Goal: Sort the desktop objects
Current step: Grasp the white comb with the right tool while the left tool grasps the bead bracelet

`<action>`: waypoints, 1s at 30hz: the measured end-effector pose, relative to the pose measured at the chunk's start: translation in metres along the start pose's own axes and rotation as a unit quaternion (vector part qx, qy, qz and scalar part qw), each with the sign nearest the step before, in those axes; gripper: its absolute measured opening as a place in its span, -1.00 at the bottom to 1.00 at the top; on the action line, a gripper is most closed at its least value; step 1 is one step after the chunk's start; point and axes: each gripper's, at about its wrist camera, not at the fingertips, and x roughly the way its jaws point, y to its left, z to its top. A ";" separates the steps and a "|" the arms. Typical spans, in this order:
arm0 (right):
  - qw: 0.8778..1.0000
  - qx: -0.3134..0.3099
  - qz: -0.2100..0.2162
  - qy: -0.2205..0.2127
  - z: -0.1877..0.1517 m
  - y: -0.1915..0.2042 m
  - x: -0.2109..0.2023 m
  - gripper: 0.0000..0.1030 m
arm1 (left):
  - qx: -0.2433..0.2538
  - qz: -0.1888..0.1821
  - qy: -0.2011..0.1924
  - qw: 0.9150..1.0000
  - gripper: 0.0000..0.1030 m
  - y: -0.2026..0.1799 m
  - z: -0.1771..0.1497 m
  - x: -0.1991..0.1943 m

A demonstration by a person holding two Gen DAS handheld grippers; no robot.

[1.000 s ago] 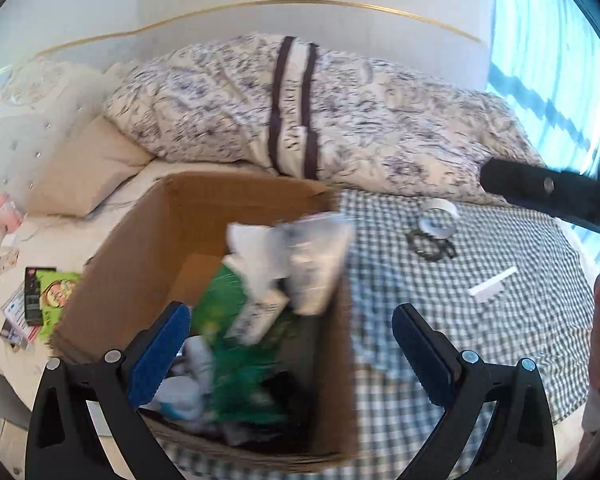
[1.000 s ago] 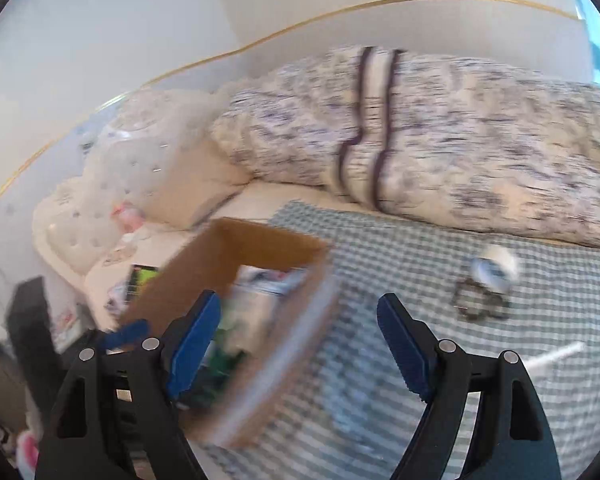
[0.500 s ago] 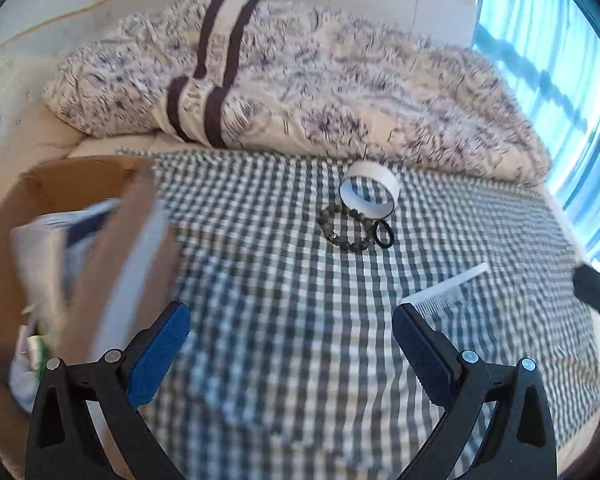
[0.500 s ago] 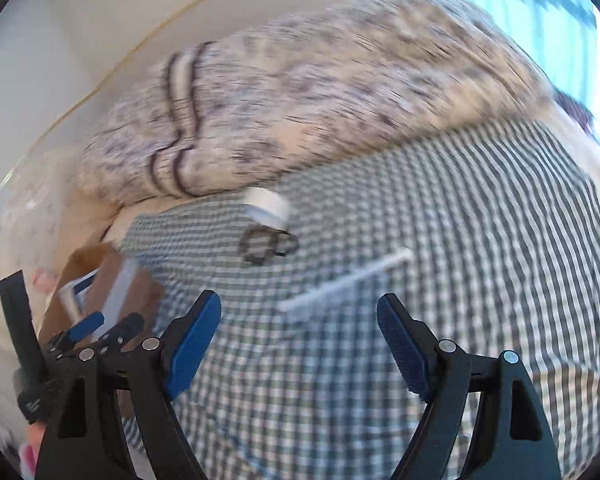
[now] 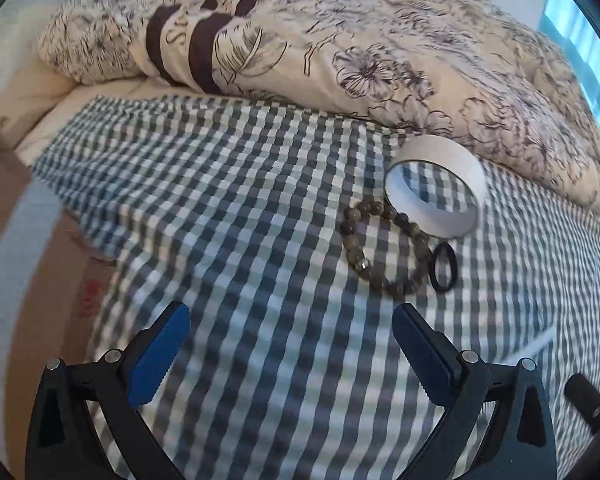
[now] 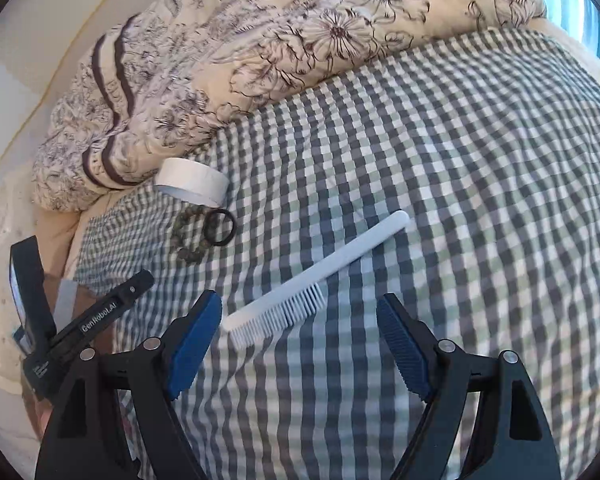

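Tape roll (image 5: pixel 436 186) is your landmark on the gingham cloth (image 5: pixel 240 208): the bead bracelet (image 5: pixel 384 248) touches its near side, the black hair tie (image 5: pixel 444 267) just beside that. Your right tool (image 6: pixel 300 344) gapes wide and empty over the white comb (image 6: pixel 312 276); your left tool (image 5: pixel 290 350) is equally spread, holding nothing.

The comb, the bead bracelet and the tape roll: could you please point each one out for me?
Comb (image 6: pixel 332 268): right wrist view, on the handle's middle.
Bracelet (image 5: pixel 354 242): left wrist view, on a left-side bead.
Tape roll (image 5: pixel 448 156): left wrist view, on the outer white band.
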 end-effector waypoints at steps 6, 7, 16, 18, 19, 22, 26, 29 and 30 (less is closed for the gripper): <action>0.999 0.025 -0.015 0.023 0.012 0.000 0.036 0.29 | 0.007 0.010 0.002 1.000 1.00 -0.010 0.014 0.027; 0.999 0.029 -0.013 0.026 0.013 0.000 0.042 0.25 | 0.006 0.011 0.004 1.000 1.00 -0.010 0.016 0.031; 0.998 0.052 -0.023 0.019 0.017 -0.003 0.066 0.20 | 0.019 0.014 0.008 1.000 0.96 -0.032 0.022 0.064; 0.998 0.030 -0.044 0.016 0.016 0.002 0.067 -0.05 | 0.042 0.018 0.001 0.999 0.74 -0.038 0.020 0.063; 0.998 0.016 -0.057 0.014 0.016 0.002 0.067 -0.19 | 0.051 0.014 0.000 0.999 0.61 -0.039 0.020 0.060; 0.999 0.012 -0.051 0.010 0.015 -0.006 0.061 -0.57 | 0.073 0.009 0.001 0.997 -0.67 -0.041 0.022 0.050; 1.000 0.019 -0.023 0.004 0.012 -0.014 0.042 -0.74 | 0.068 -0.016 0.007 0.998 -0.73 -0.031 0.019 0.036; 1.000 0.007 -0.012 -0.009 0.009 -0.010 0.021 -0.81 | 0.078 -0.013 -0.012 0.997 -0.74 -0.027 0.012 0.012; 1.000 0.004 -0.007 -0.012 0.008 -0.009 0.013 -0.84 | 0.084 -0.013 -0.020 0.996 -0.75 -0.026 0.009 0.004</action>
